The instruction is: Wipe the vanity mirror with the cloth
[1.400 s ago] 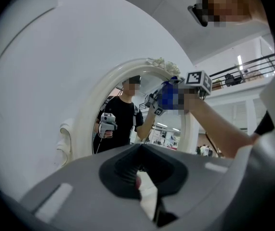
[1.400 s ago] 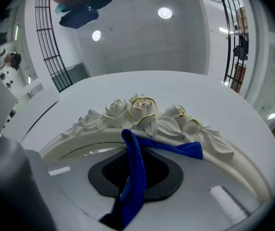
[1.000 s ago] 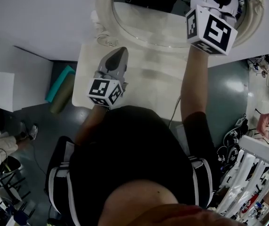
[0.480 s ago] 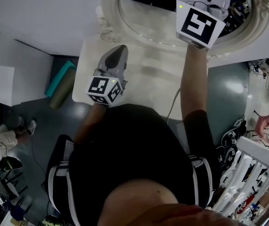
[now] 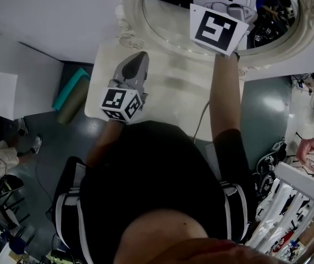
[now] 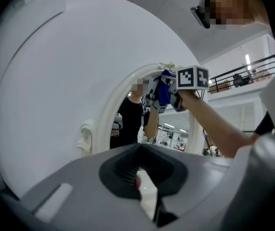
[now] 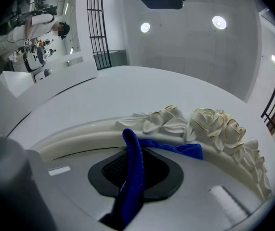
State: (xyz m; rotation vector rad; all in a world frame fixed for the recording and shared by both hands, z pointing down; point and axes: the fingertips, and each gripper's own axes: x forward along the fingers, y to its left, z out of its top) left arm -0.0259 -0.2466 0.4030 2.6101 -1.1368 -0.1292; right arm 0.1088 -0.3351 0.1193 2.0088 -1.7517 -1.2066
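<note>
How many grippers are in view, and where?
2. The left gripper, shut and empty, is over the white table. The right gripper is up at the vanity mirror, shut on the blue cloth. Reflections not counted.

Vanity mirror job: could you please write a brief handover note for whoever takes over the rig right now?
Right gripper: shut on the blue cloth, raised to the top of the mirror, with the cloth against the frame by the roses.
Left gripper: shut, empty, over the vanity table, pointing toward the mirror.
Done: cloth gripped and brought to the mirror; how much glass is wiped cannot be told.
Left: wipe across the glass, probably working down from the top.
</note>
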